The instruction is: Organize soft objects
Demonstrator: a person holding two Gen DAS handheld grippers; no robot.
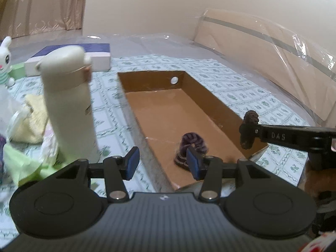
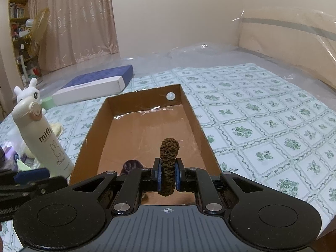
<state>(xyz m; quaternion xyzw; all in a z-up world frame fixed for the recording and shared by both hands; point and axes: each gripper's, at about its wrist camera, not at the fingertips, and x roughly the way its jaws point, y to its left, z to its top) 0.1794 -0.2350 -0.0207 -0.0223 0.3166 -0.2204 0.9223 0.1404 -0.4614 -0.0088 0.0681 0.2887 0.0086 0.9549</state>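
An open brown cardboard box [image 1: 210, 96] lies on the bed; it also shows in the right wrist view [image 2: 193, 113]. A purple knitted scrunchie [image 1: 192, 145] lies inside near the box's front end, partly visible in the right wrist view [image 2: 131, 166]. My left gripper [image 1: 162, 163] is open and empty, just in front of the box, over its left wall. My right gripper [image 2: 168, 176] is shut on a brown knitted scrunchie [image 2: 169, 153], held above the box's near end. From the left wrist view the right gripper [image 1: 250, 131] comes in from the right with the brown scrunchie [image 1: 251, 117].
A cream Miffy bottle [image 1: 69, 103] stands left of the box, also in the right wrist view [image 2: 42, 138]. Yellow and green cloths [image 1: 31, 126] lie to its left. A blue and white flat box [image 2: 94, 84] and a white rabbit toy [image 1: 5, 56] sit behind. Patterned sheet [image 2: 262, 126] lies to the right.
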